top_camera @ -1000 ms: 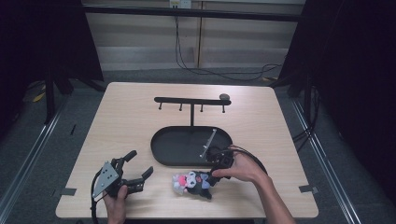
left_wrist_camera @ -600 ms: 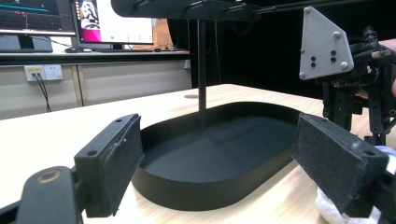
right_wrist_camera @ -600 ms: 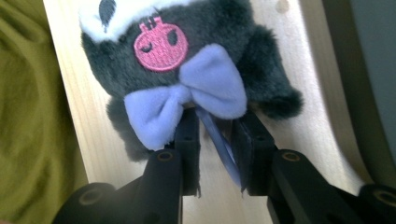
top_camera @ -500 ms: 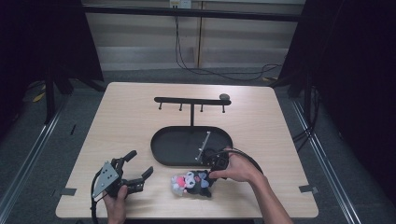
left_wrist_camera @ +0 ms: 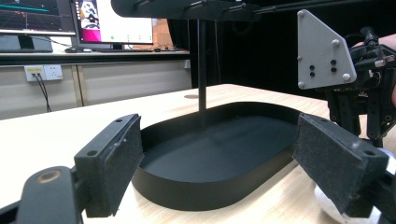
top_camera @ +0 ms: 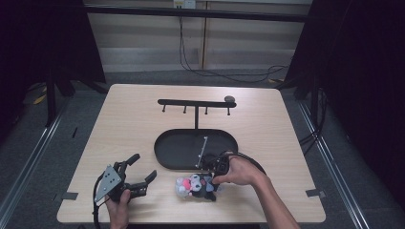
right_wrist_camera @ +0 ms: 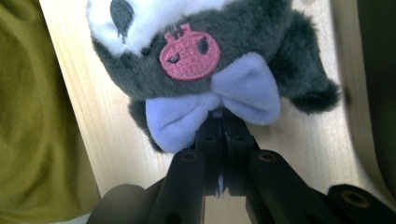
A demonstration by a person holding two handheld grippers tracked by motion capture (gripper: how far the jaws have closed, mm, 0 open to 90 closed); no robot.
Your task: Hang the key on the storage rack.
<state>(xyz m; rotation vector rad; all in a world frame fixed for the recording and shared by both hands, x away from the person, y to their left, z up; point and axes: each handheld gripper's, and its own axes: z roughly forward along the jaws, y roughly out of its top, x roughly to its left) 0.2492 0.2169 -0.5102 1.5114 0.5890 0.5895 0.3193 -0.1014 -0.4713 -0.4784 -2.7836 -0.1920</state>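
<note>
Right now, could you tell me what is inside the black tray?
The tray holds only its stand's post; the floor seen is bare. The right gripper and hand cover its near-right corner.

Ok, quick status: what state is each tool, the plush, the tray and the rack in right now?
Left tool: open, holding nothing, resting on the table.
Right tool: shut on the plush's bow.
Plush toy: lying on the table, beside the tray.
Tray: empty.
Rack: upright, hooks bare.

plush toy [top_camera: 195, 186] before tray [top_camera: 165, 148], rack [top_camera: 196, 106] behind
</note>
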